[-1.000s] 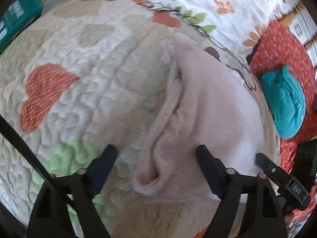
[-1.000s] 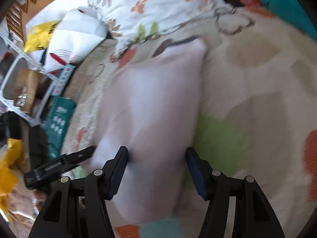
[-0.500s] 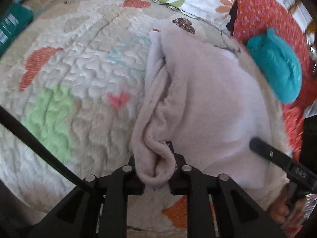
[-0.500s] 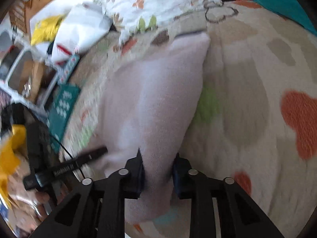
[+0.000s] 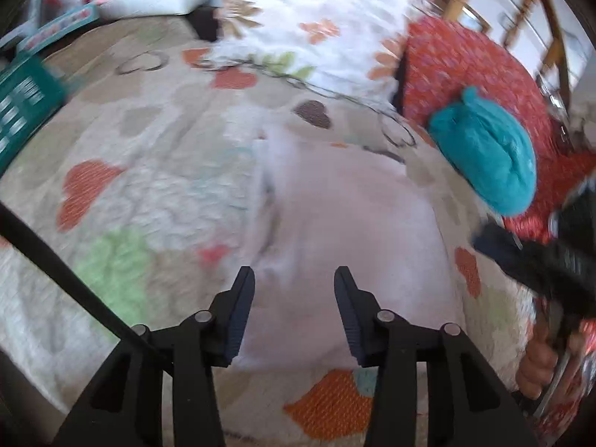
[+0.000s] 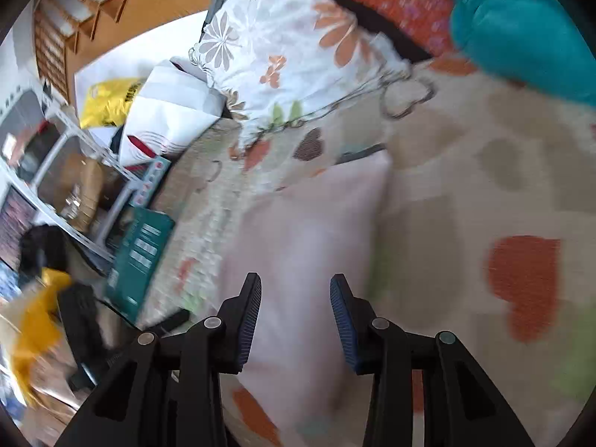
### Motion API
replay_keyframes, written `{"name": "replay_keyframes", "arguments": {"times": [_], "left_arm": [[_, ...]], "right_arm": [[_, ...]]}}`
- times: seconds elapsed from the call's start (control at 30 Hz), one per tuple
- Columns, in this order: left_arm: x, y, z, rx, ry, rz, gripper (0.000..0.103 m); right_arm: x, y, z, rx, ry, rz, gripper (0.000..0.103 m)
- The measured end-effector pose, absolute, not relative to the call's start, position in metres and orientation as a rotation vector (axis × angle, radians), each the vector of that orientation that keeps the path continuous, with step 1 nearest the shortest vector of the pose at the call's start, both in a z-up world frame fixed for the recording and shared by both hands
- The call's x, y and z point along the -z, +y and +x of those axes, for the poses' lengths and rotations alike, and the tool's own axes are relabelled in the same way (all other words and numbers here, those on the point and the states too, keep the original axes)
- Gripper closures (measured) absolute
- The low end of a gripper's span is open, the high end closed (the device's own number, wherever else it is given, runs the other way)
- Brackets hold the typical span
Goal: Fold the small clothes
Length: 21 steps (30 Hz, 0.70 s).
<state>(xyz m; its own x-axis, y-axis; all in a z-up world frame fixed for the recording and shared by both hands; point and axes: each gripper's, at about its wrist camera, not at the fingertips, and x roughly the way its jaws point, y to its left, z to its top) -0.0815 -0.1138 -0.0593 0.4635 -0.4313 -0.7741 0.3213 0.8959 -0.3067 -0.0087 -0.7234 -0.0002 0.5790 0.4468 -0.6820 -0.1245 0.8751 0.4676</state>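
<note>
Heart-print quilt [image 5: 156,171] carries the folded pale pink garment [image 5: 346,223] — left gripper [image 5: 294,313] and right gripper [image 6: 294,316] opening, empty — a snagging pad could undo the fold.

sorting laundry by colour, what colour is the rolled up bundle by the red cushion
Teal, a solid blue-green. The bundle shows best in the left wrist view, resting against the red cushion.

No text can be read: the white print on the teal box [image 6: 139,257] at the left of both frames is too blurred to make out.
</note>
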Motion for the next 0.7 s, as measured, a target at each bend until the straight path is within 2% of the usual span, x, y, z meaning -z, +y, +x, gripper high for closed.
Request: {"name": "replay_keyframes", "arguments": {"times": [0.1,0.13,0.17,0.2,0.23,0.3,0.37,0.47,0.57,0.7], "left_arm": [[0.086,-0.129,-0.069,0.384,1.046,-0.005,0.06],[0.096,-0.129,-0.066,0.354,1.066,0.02,0.06],[0.102,-0.129,-0.063,0.346,1.08,0.022,0.059],[0.105,-0.126,-0.064,0.343,1.085,0.016,0.055],[0.106,-0.122,-0.064,0.34,1.086,-0.003,0.051],[0.108,-0.114,-0.066,0.344,1.108,-0.03,0.051],[0.11,-0.107,-0.068,0.354,1.123,-0.067,0.05],[0.11,-0.105,-0.07,0.356,1.13,-0.081,0.05],[0.11,-0.109,-0.071,0.34,1.13,-0.073,0.048],[0.11,-0.11,-0.07,0.336,1.128,-0.064,0.048]], "right_arm": [[0.036,-0.718,0.031,-0.373,0.991,0.507,0.061],[0.046,-0.72,0.043,-0.353,1.01,0.524,0.067],[0.057,-0.724,0.055,-0.327,1.02,0.535,0.089],[0.063,-0.729,0.066,-0.303,1.023,0.538,0.101],[0.066,-0.733,0.075,-0.275,1.031,0.538,0.103],[0.054,-0.734,0.084,-0.228,1.012,0.523,0.103],[0.03,-0.723,0.088,-0.177,0.972,0.415,0.092],[0.014,-0.708,0.102,-0.248,0.964,0.38,0.088],[0.029,-0.698,0.129,-0.237,1.029,0.343,0.084],[0.059,-0.71,0.172,-0.045,1.082,0.289,0.087]]}}
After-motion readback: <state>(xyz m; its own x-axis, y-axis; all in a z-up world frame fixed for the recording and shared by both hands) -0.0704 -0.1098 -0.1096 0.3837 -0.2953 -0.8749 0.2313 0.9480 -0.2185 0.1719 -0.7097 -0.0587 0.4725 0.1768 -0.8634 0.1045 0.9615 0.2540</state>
